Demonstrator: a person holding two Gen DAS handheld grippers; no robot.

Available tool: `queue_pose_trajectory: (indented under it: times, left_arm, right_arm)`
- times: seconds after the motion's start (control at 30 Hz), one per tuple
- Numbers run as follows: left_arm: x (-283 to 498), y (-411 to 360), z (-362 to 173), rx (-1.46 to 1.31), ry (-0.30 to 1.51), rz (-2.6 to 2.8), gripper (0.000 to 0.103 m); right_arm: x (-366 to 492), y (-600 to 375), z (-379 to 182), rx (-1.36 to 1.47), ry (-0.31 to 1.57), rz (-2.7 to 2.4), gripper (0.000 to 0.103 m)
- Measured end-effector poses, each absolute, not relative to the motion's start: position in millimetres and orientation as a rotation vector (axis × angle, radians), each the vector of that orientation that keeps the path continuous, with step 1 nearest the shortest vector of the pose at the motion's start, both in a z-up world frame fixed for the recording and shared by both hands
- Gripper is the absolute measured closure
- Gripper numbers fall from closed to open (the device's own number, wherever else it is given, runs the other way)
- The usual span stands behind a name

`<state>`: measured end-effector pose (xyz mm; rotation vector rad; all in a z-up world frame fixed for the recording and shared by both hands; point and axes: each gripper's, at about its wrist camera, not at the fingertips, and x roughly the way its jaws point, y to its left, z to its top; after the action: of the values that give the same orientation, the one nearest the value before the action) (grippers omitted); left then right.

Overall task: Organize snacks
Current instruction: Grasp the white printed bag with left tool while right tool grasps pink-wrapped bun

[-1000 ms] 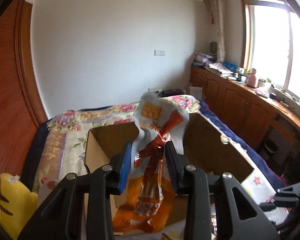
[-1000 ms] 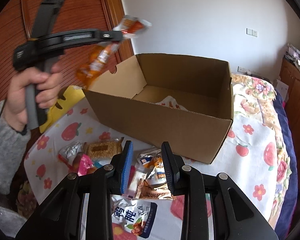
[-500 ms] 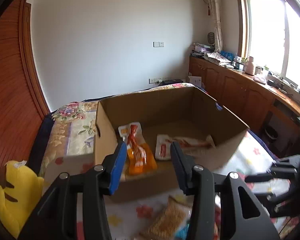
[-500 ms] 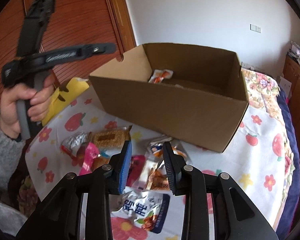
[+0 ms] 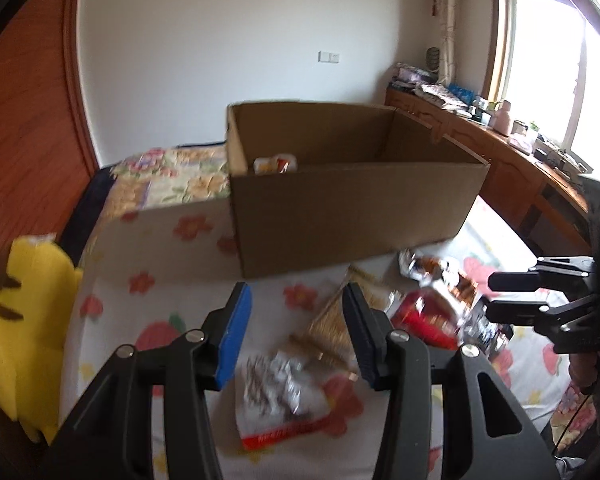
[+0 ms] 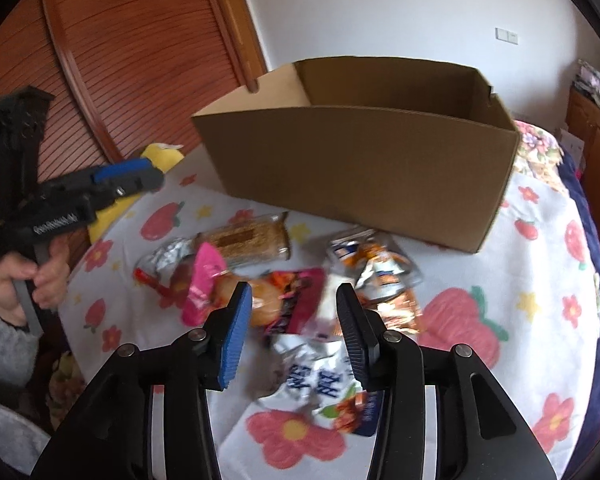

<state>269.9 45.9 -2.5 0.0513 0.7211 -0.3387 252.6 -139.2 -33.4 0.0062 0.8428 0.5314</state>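
My left gripper & right gripper: both spread, nothing pinched. Snacks = crinkly foil/plastic packs, pink, orange, silver, scattered center frame on floral cloth, below cardboard box.

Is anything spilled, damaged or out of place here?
Nothing looks damaged. Snack packets lie in a loose heap on the floral cloth, outside the cardboard box; only one orange packet shows inside.
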Motion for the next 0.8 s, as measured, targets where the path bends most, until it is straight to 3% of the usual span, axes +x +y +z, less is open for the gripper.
queue_pose_trajectory:
  times: [0.8]
  left_arm:
    - [245.0,67.0,-54.5,0.007,0.796,-0.288,0.056]
  right_arm:
    - [256.1,-54.4,-68.4,-0.236,0.811,0.474,0.047]
